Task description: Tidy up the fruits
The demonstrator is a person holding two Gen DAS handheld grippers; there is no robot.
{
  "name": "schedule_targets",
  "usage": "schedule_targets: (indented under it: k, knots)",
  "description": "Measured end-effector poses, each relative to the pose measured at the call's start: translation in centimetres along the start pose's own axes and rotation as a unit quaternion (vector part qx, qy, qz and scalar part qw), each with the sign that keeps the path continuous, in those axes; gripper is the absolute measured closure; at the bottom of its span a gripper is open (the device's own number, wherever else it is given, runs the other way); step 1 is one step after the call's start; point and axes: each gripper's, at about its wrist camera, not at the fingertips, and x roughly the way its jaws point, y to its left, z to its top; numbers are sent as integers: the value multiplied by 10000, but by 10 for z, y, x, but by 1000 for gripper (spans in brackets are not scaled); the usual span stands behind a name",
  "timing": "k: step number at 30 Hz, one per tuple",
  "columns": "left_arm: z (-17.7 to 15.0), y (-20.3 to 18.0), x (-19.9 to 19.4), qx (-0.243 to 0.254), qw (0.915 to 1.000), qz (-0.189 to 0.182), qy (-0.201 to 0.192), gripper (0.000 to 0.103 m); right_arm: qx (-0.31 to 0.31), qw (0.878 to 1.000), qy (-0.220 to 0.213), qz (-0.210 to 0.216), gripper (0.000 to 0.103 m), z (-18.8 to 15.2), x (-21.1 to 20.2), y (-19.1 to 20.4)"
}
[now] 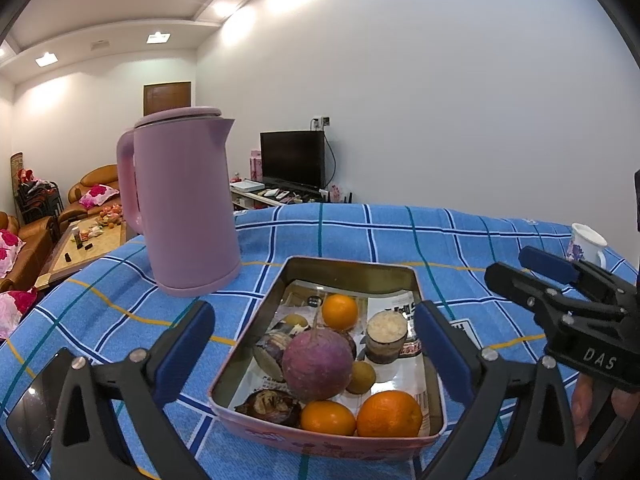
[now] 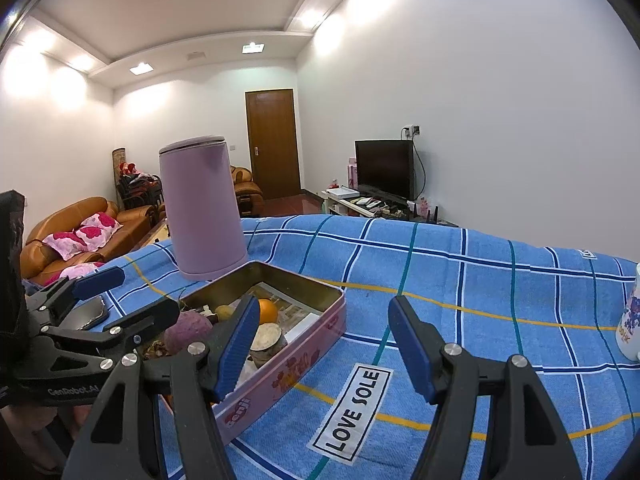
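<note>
The left gripper [image 1: 314,336] hangs over the near end of the tin [image 1: 416,280], jaws spread as wide as they go and nothing between the pads. Below them sits the purple round fruit [image 1: 317,364], dead centre in the tin, stalk pointing to twelve o'clock. From it, there is a small orange [image 1: 340,312] at twelve, a big orange [image 1: 389,414] at five, another small orange [image 1: 328,417] at six, a dark split husk [image 1: 269,404] at seven and a little brown fruit [image 1: 361,377] tucked against it at three. A short brown jar [image 1: 386,336] stands at two o'clock.

The right gripper [image 2: 324,340] waits off the tin's right wall, jaws half spread, empty, over bare cloth.

The purple one looks firm and fairly heavy; its smooth curve could roll, so a pinch across the widest part seems wisest, clear of the stalk. The oranges should give a little under the pads and forgive a squeeze. The husk looks brittle, best taken gently.

A soft blue checked cloth [image 2: 480,280] covers the table, so things may rock. A pink kettle [image 1: 184,208] stands at ten o'clock of the tin, a mug [image 1: 585,242] at two. Behind: sofas, a television, a brown door.
</note>
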Motion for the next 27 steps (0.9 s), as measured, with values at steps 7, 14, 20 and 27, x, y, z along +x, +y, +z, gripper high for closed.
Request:
schedule_targets:
  k: [7,14,20,27]
  knots:
    - [0,-5,2,72,9999,-88,90,0,55,10000,-27,-50,35,0,-2,-5]
    - [-2,-4,9,50,9997,8,235,0,91,9999,-29,-62,35,0,-3,-7]
    - [-2,-6,8,93,9997,41,209,0,28,10000,-27,-64,35,0,-4,-5]
    - [-3,-9,5,174,9997,94,123,0,-8,10000,7,-65,35,-1,-2,-3]
